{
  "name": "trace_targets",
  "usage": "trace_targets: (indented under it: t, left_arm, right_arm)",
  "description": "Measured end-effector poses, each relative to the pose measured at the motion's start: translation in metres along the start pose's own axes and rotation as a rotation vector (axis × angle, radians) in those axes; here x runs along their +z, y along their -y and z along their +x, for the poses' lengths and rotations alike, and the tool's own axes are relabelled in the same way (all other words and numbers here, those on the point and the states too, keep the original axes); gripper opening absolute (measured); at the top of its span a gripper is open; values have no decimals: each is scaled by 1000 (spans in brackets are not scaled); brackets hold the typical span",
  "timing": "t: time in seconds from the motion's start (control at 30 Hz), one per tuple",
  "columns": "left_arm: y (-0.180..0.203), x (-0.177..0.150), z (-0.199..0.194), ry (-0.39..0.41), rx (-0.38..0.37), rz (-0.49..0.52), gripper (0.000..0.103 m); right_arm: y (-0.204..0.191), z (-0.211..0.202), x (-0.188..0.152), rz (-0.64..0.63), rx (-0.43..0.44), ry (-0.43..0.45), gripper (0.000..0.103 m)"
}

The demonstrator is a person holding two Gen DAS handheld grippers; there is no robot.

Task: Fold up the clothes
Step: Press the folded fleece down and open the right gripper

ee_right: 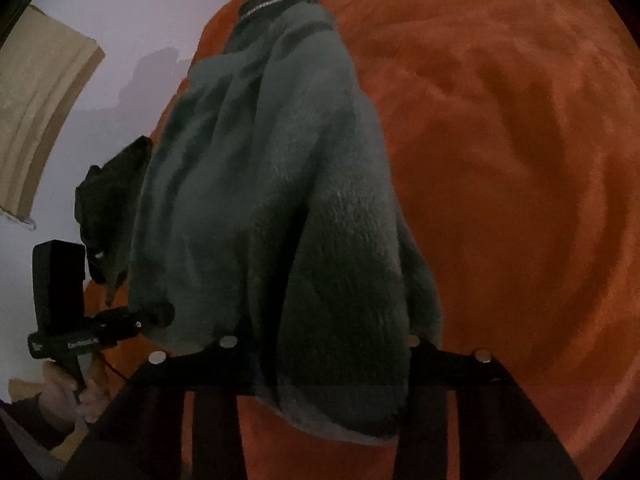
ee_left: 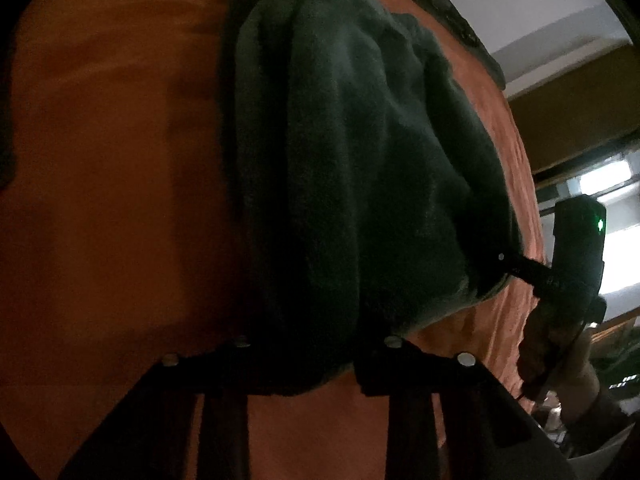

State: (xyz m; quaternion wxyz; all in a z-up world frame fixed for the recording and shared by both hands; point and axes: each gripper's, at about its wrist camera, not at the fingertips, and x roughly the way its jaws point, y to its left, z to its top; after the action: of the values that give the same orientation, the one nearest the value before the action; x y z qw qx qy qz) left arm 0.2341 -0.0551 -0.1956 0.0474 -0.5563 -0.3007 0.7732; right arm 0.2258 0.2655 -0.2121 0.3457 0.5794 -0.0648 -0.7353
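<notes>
A dark green fleece garment (ee_left: 360, 160) hangs bunched above an orange bedspread (ee_left: 120, 160). My left gripper (ee_left: 316, 354) is shut on a thick fold of it at the lower hem. In the same view my right gripper (ee_left: 516, 266) pinches the garment's other corner at the right. From the right wrist, the garment (ee_right: 280, 180) droops between the fingers of my right gripper (ee_right: 320, 346), which is shut on it. Its zipped collar (ee_right: 276, 0) trails onto the bedspread (ee_right: 520, 160). My left gripper (ee_right: 160, 316) grips the cloth's left edge.
A hand (ee_left: 560, 360) holds the right gripper's handle, and another hand (ee_right: 68, 388) holds the left one. A dark item (ee_left: 448, 8) lies at the bed's far edge. A white wall and a tan cupboard (ee_right: 44, 100) stand beyond the bed. A bright window (ee_left: 616, 240) is at the right.
</notes>
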Motion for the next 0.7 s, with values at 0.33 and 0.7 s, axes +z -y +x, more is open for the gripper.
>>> trace_targets:
  t: [0.33, 0.7]
  left_arm:
    - [-4, -52, -24, -24, -72, 17, 27]
    - [-6, 38, -112, 185, -85, 140, 46]
  right_arm:
    - [10, -38, -42, 51, 56, 42, 36]
    - [16, -96, 8, -45, 114, 150, 75]
